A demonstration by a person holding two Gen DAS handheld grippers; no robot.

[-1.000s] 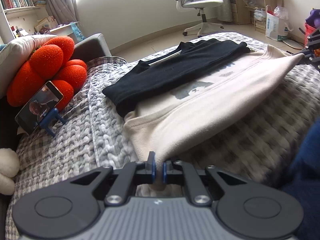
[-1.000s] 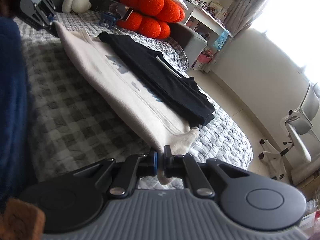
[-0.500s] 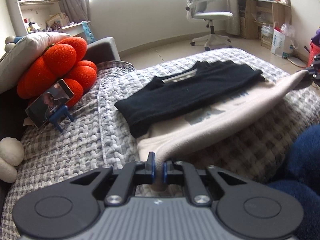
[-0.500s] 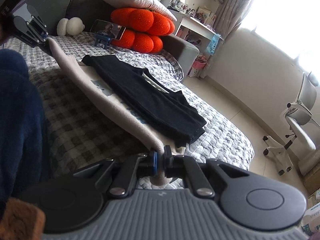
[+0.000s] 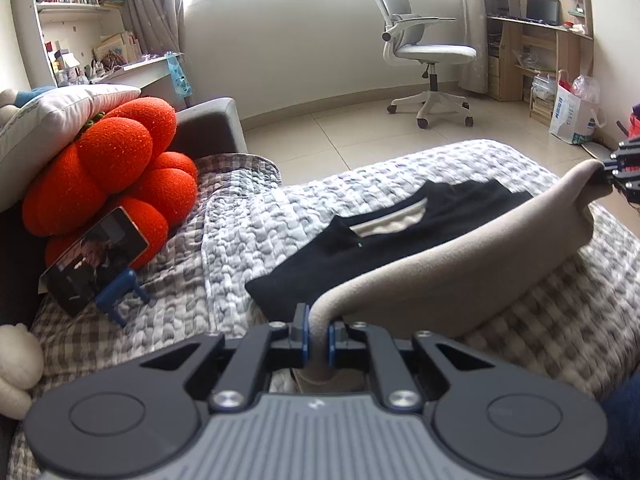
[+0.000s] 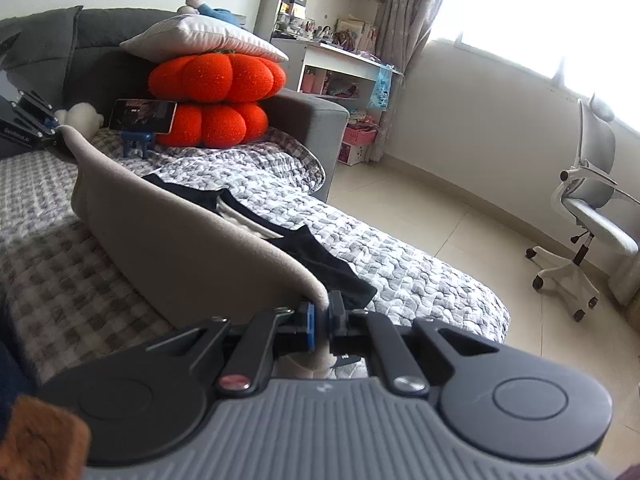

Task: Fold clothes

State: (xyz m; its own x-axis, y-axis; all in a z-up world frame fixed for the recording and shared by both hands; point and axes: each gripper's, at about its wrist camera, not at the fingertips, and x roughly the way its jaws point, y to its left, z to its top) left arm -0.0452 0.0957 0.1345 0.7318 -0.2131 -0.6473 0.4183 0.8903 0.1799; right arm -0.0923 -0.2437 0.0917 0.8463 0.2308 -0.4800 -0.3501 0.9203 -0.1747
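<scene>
A cream garment [image 5: 460,276] is lifted by its near edge off the quilted bed [image 5: 240,248]. My left gripper [image 5: 316,338] is shut on one corner of it. My right gripper [image 6: 322,320] is shut on the other corner and shows at the far right of the left wrist view [image 5: 624,172]. The cream garment [image 6: 180,248] rises like a wall between the grippers. A black garment [image 5: 384,240] lies flat on the bed just beyond it, partly hidden, and also shows in the right wrist view [image 6: 320,264].
An orange pumpkin cushion [image 5: 112,172] with a white pillow [image 5: 60,120] on top sits at the bed's head. A phone on a blue stand [image 5: 96,260] leans against the cushion. A swivel chair [image 5: 428,56] stands on the tiled floor beyond the bed.
Both grippers have raised the cream garment's near edge well above the bed. The cloth now stands up and hides more of the black garment.
</scene>
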